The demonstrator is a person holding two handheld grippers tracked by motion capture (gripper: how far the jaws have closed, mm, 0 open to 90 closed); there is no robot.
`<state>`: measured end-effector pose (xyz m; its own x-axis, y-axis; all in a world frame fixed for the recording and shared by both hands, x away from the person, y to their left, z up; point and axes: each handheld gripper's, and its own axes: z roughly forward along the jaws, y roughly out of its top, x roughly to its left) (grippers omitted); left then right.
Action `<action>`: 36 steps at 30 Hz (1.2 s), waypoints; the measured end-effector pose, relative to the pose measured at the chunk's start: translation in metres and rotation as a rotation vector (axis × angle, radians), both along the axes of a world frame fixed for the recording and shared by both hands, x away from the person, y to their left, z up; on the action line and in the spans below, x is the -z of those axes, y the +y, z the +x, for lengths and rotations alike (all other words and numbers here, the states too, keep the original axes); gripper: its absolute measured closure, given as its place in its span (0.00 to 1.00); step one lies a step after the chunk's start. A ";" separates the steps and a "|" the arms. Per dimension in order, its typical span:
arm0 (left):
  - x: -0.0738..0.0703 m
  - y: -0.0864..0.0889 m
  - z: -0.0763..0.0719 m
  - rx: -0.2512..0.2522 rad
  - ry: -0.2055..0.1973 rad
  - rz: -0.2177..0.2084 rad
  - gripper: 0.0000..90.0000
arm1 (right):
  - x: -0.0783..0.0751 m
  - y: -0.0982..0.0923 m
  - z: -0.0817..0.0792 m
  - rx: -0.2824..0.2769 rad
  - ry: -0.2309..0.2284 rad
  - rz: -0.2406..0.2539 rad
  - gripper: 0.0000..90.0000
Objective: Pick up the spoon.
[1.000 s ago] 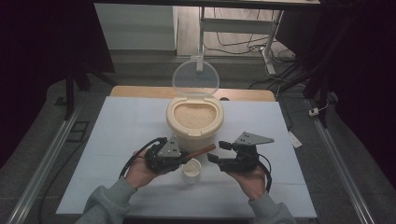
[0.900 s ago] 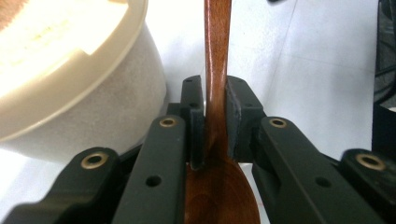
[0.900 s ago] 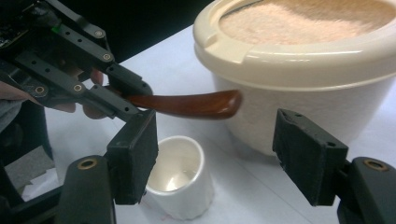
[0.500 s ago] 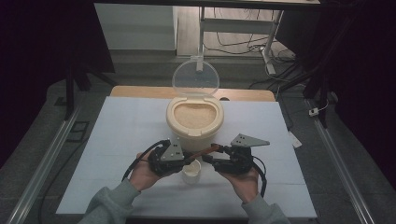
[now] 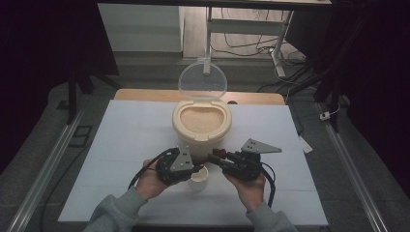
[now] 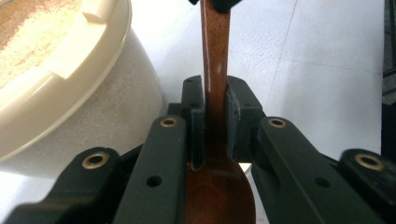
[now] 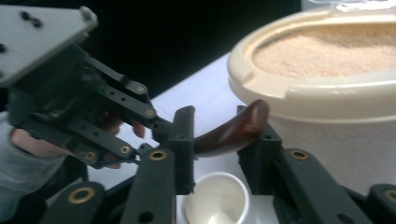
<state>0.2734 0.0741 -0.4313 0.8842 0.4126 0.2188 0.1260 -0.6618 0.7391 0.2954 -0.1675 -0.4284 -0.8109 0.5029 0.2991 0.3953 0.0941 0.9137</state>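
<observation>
A dark brown wooden spoon (image 6: 215, 70) runs between my two grippers, just above a small white cup (image 5: 198, 180). My left gripper (image 6: 215, 121) is shut on the spoon's neck, with the bowl of the spoon close to its camera. The handle end (image 7: 233, 128) lies in the gap of my right gripper (image 7: 217, 144), whose jaws stand wider apart than the handle. In the high view the left gripper (image 5: 197, 163) and right gripper (image 5: 216, 157) face each other tip to tip in front of a cream container (image 5: 201, 123) of pale grain.
The container's clear round lid (image 5: 202, 79) stands hinged open behind it. Everything sits on a white board (image 5: 121, 145) laid over a wooden table. A small white slip lies at the board's right edge (image 5: 304, 144). Dark floor and metal rails flank both sides.
Both hands have drawn closer together over the cup. The right gripper's jaws now reach the spoon's handle end.
</observation>
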 end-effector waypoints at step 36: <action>0.021 0.079 -0.021 -0.219 0.062 -0.188 0.35 | -0.013 -0.027 0.004 -0.031 -0.109 0.161 0.92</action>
<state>0.2523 0.1529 -0.4522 0.7792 0.6230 0.0687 0.2991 -0.4659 0.8327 0.2997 -0.1945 -0.4159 -0.8570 0.4302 0.2836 0.2929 -0.0463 0.9550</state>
